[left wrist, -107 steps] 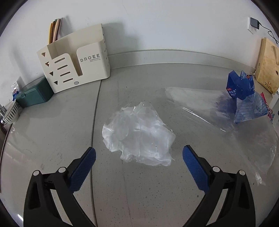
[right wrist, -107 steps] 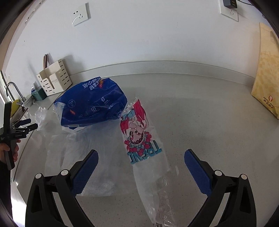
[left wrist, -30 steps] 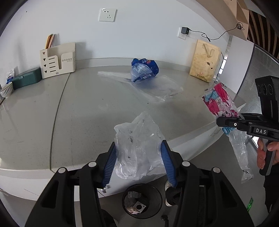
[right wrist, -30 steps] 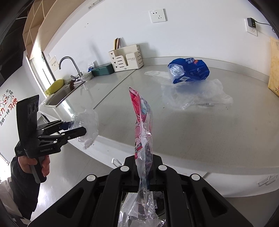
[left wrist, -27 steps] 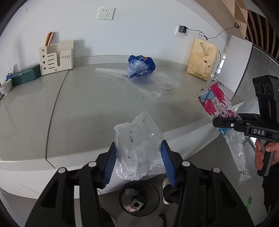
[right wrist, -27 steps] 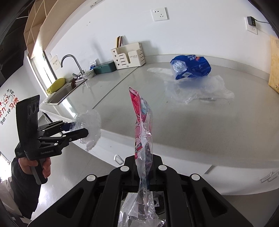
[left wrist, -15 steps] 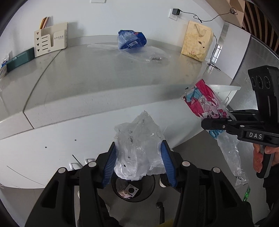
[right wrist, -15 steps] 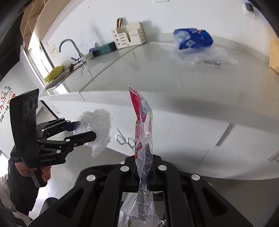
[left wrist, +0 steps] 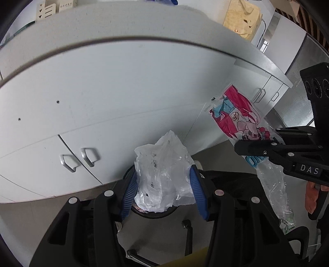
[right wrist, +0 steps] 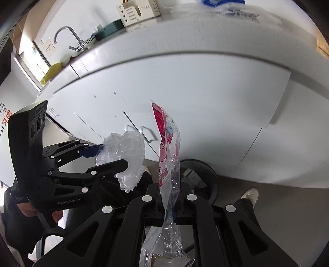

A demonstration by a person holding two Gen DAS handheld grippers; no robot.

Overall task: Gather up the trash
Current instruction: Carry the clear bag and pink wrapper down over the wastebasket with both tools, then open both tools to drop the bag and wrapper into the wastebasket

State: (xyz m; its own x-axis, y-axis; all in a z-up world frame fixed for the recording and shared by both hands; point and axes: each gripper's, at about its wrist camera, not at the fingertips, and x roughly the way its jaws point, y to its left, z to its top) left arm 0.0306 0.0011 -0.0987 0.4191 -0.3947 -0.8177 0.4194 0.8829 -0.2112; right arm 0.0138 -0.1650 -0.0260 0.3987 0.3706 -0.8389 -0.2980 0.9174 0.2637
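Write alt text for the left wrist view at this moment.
The left hand-held gripper clamps a crumpled clear plastic bag above a round black trash bin on the floor, before white cabinet doors. At right, the right hand-held gripper holds a pink printed wrapper.

You see white cabinet doors (left wrist: 127, 106) filling mid-frame, paired metal handles (left wrist: 79, 159) lower left. Cream organizer (right wrist: 138, 10) top centre, faucet (right wrist: 68, 36) upper left, yellow sponge (right wrist: 50, 73) below it. Brown paper bag (left wrist: 242, 17) upper right. Shoe (right wrist: 249, 195) lower right.
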